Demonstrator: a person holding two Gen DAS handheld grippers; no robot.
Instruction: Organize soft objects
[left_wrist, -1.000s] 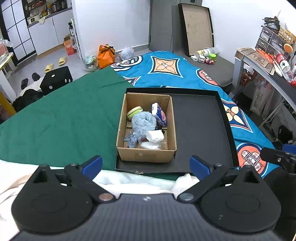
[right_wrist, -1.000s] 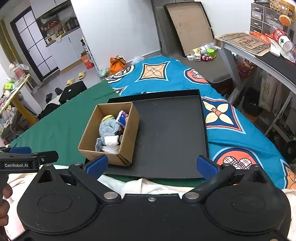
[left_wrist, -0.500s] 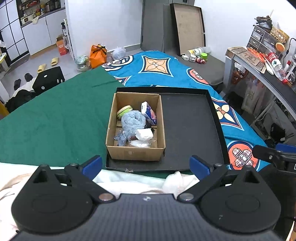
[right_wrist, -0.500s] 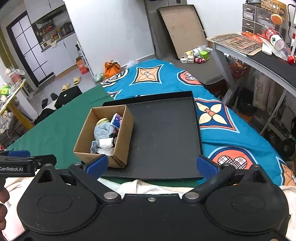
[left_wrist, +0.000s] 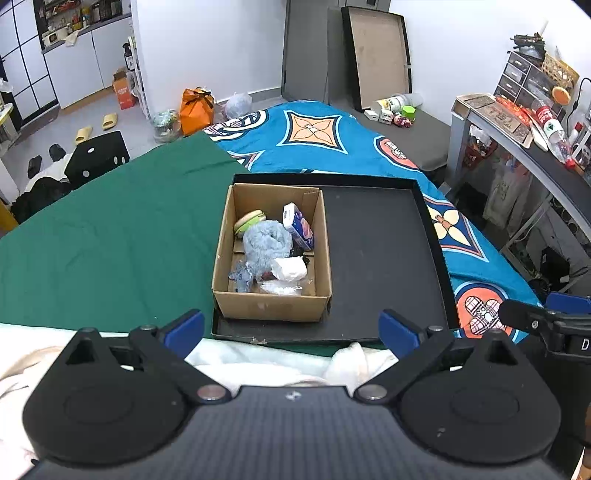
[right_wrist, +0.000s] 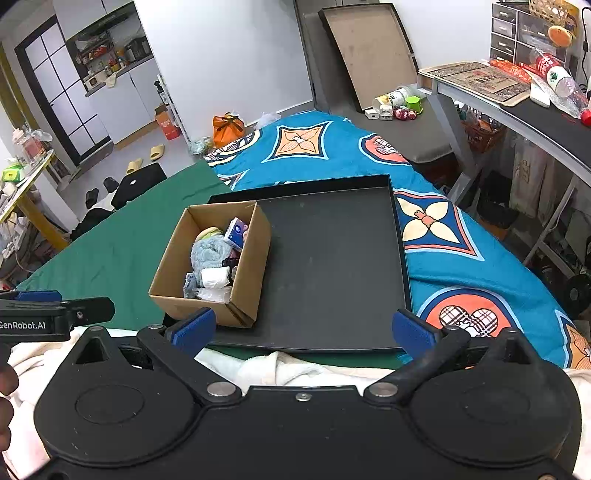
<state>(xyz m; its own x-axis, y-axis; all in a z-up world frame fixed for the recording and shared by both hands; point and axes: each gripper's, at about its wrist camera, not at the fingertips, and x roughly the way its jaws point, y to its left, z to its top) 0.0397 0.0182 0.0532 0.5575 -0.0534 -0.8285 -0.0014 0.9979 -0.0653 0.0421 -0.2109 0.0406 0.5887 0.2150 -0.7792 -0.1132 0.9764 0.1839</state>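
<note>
Left gripper (left_wrist: 291, 328) held low over white bedding at the bed's near edge, blue-tipped fingers (left_wrist: 184, 326) spread wide, nothing between them. Right gripper (right_wrist: 302, 326) likewise, fingers (right_wrist: 410, 328) wide apart and empty. Ahead, cardboard box (left_wrist: 271, 308) standing in the left part of a black tray (left_wrist: 388, 258) on the bed. Inside the box: fluffy blue cloth (left_wrist: 266, 243), tissue pack (left_wrist: 299, 225), white wad (left_wrist: 290, 267), green-and-cream round toy (left_wrist: 249, 219).

Black tray (left_wrist: 384, 258) on bed (left_wrist: 110, 236)
</note>
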